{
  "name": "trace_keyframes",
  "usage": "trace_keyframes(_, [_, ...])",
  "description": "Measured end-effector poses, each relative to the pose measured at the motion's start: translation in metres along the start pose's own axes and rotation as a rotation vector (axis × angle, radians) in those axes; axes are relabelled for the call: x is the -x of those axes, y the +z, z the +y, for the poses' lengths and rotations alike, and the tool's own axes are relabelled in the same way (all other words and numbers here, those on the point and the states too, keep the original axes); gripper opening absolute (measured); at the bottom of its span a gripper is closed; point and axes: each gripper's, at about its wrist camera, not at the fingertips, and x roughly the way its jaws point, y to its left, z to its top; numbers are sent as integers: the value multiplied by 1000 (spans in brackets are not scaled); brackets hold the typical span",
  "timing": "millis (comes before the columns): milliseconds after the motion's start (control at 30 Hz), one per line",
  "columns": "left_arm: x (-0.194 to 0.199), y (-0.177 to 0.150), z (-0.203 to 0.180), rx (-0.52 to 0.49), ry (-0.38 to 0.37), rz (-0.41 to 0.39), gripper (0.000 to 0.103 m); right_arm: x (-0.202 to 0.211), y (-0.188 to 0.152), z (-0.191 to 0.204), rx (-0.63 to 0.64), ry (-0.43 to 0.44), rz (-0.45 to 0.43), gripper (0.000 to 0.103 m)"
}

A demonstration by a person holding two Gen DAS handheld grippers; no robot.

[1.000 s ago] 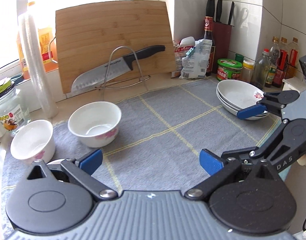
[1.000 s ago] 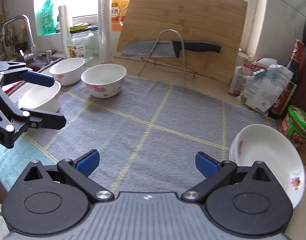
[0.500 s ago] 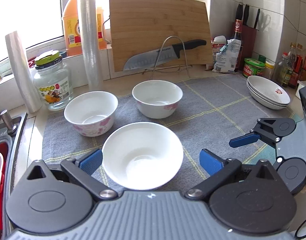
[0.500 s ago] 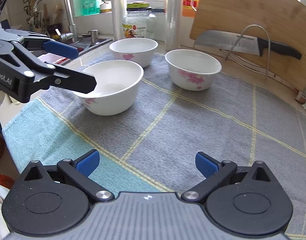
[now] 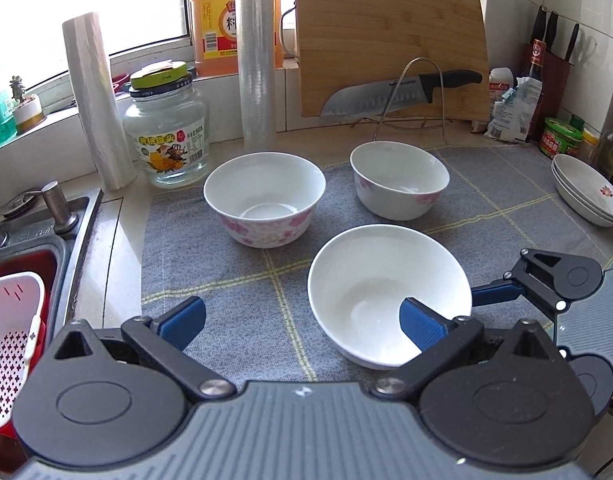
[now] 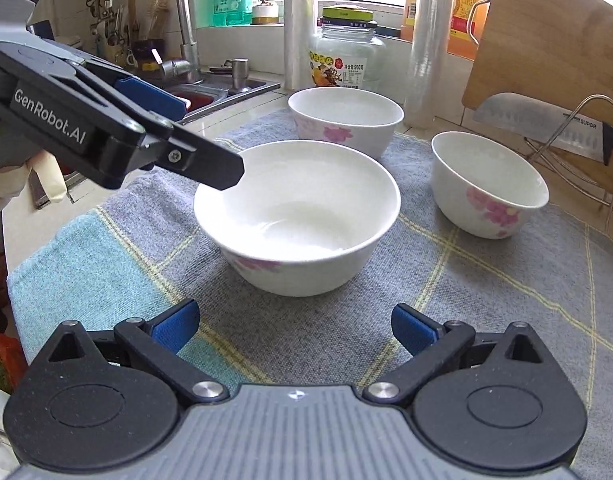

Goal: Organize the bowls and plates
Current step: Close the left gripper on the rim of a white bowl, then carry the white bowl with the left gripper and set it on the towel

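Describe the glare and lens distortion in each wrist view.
Left wrist view: the window is blown out white, and the cutting board bows from the fisheye. Right wrist view: backlight washes out the nearest bowl interior, and the top right corner flares white.

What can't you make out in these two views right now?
- Plate stack: left view only, cut by the right edge; count unclear.
- Near bowl: rim behind the left gripper's right finger; contact unclear.
- Knife: right view, handle cut by the edge.
- Jar label: too small to read.
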Motion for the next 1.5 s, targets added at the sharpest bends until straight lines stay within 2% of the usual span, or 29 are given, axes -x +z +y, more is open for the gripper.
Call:
trace_keyframes(333, [-21, 11, 8, 21, -75, 50, 102, 1, -13, 3, 12, -18, -44, 103])
trace_keyframes(467, [-33, 18, 9, 12, -107, 81, 102, 1, -9, 6, 3, -39, -35, 103])
trace_keyframes(633, [-47, 26, 11, 3, -132, 123, 99, 5, 2, 9, 26, -68, -85, 103])
trace_keyframes(900, [-60, 30, 2, -39, -183, 171, 80, 8, 9, 12, 69, -90, -108, 103])
trace_keyframes(1067, [-60, 31, -4, -55, -212, 181, 75, 12, 13, 14, 80, -72, -119, 95])
trace_keyframes(1167, [-61, 32, -4, -55, -233, 188, 66, 12, 15, 13, 75, -67, -120, 92])
trace_keyframes(1300, [-62, 33, -7, -57, -256, 196, 60, 13, 16, 11, 66, -66, -122, 90])
trace_keyframes(1500, [-61, 34, -9, -62, -256, 200, 60, 13, 17, 9, 52, -67, -116, 88])
